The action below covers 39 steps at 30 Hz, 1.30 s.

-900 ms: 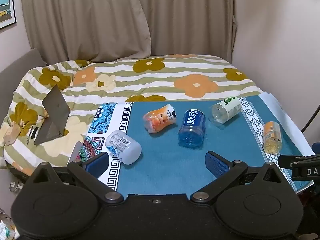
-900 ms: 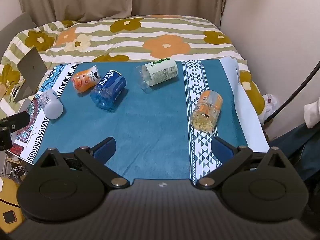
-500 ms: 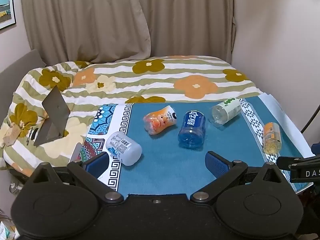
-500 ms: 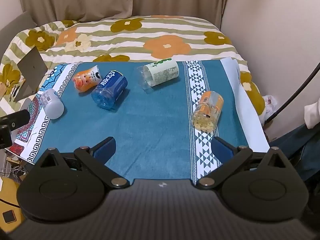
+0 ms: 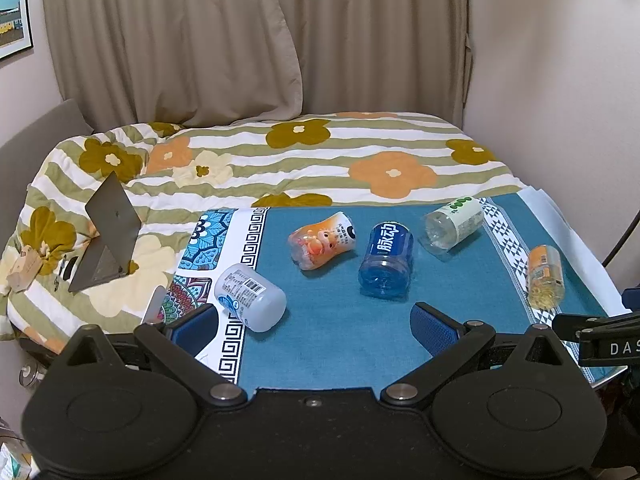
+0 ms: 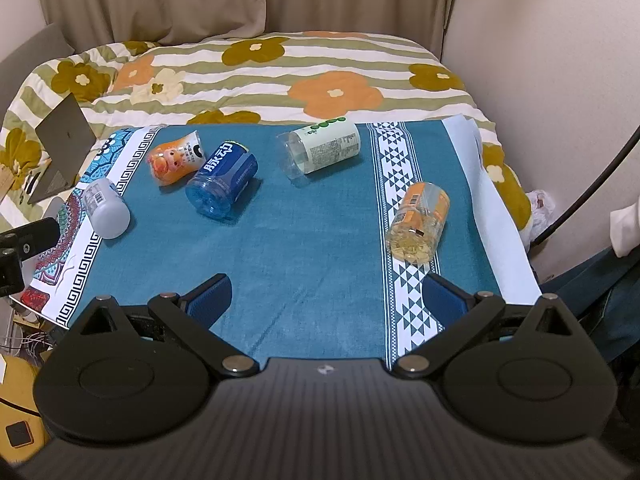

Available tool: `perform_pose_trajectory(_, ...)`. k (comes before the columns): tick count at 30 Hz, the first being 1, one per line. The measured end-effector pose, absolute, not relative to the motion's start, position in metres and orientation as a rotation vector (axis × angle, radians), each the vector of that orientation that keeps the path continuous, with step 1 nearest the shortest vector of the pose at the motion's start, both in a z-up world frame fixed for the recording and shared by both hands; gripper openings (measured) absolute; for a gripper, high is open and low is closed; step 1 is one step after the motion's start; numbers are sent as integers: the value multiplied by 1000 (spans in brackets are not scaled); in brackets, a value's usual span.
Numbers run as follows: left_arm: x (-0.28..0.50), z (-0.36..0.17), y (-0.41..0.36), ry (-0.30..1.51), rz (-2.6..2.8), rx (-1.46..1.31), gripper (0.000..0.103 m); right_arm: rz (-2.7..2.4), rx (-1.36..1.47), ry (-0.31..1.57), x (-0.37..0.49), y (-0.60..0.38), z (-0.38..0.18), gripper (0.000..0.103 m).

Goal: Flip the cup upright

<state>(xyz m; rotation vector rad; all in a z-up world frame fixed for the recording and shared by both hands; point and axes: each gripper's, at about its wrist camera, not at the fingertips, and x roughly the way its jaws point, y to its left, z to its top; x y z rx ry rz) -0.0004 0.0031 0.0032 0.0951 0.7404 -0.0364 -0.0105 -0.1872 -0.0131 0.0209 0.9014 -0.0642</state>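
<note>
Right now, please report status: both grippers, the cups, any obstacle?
Left gripper open, empty. Right gripper open, empty. Five cups all on their sides on the blue cloth; nearest to right gripper, orange cup. No obstacle seen.

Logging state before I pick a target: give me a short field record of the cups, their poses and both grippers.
cups: five, all lying on their sides on the teal patterned cloth
far left: frosted white plastic cup
next: orange cartoon-print cup
middle: blue labelled plastic cup
back: clear cup with cream label
right: clear cup with orange label
left hand-held gripper: open, empty
right hand-held gripper: open, empty
upright cups: none
</note>
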Motion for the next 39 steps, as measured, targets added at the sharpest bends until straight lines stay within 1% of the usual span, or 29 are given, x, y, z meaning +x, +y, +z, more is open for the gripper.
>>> perform_pose_trajectory(39, 1, 3, 1, 754, -38, 91, 103, -40, -1, 905, -13, -179, -13, 103)
